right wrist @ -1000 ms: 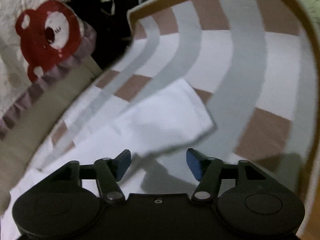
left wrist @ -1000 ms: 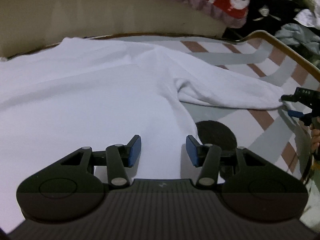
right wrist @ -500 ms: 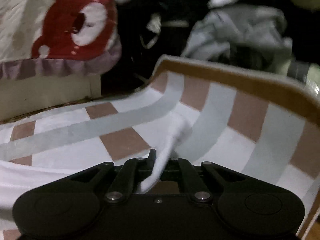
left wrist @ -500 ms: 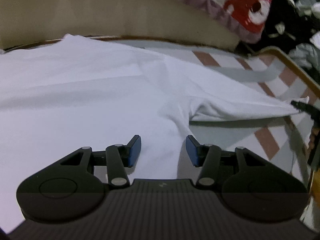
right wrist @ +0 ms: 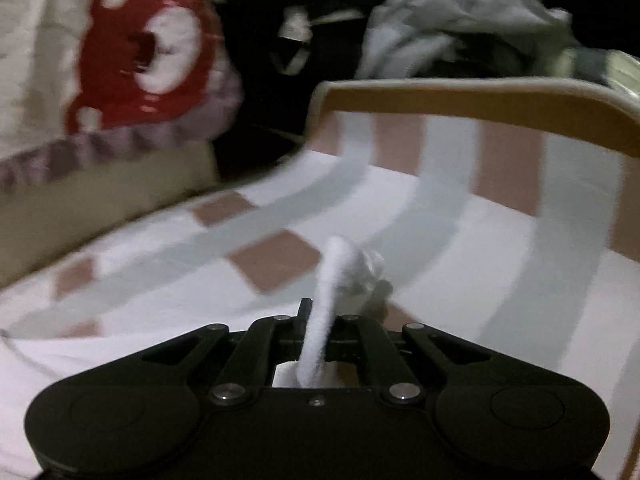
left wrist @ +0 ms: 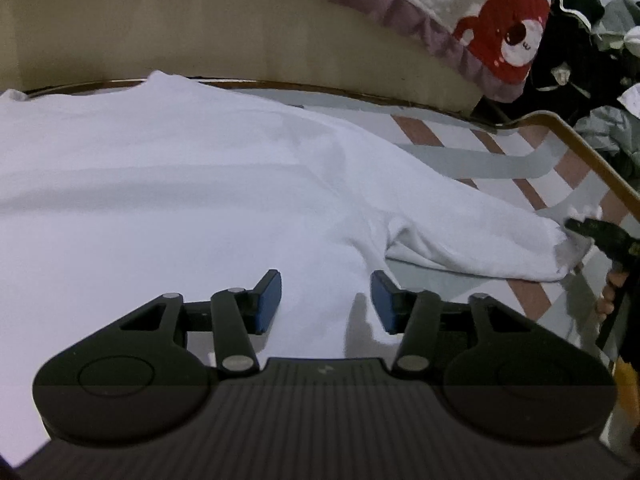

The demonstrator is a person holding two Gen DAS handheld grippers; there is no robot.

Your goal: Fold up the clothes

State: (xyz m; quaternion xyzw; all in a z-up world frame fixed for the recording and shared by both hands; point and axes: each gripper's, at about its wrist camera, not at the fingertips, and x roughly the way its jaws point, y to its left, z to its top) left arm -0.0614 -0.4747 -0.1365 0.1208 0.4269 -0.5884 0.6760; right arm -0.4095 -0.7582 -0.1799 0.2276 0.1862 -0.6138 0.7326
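Ahead of my left tongs (left wrist: 326, 300) the checked tabletop (left wrist: 472, 158) runs out in grey, white and brown, edged with a tan border. Most of it is covered by the white shirt (left wrist: 160, 200), which lies spread flat under and in front of these tongs, its body filling everything to their left. My left tongs are apart, their blue pads (left wrist: 269, 300) hanging just over the cloth with nothing between them; the shirt's side edge passes between the pads, so the right one is over bare tabletop.

To the right of the left tongs, the shirt's sleeve (left wrist: 480, 240) stretches out across the checks toward the far right. At its end I see my right tongs (left wrist: 582, 227) from the side, black and pinched on the cuff (left wrist: 570, 250), with my fingers (left wrist: 606, 292) just visible behind them.

From the right wrist view, which is blurred, the right tongs (right wrist: 320, 320) are together and clamped on the cuff (right wrist: 324, 308): a white ridge of cloth stands up between them and bunches just past the tips.

Beyond the tabletop's far edge, past both tongs, lies a quilt with a red bear patch (left wrist: 508, 32) and a purple frill, and to its right a heap of dark and grey clothes (right wrist: 460, 20).
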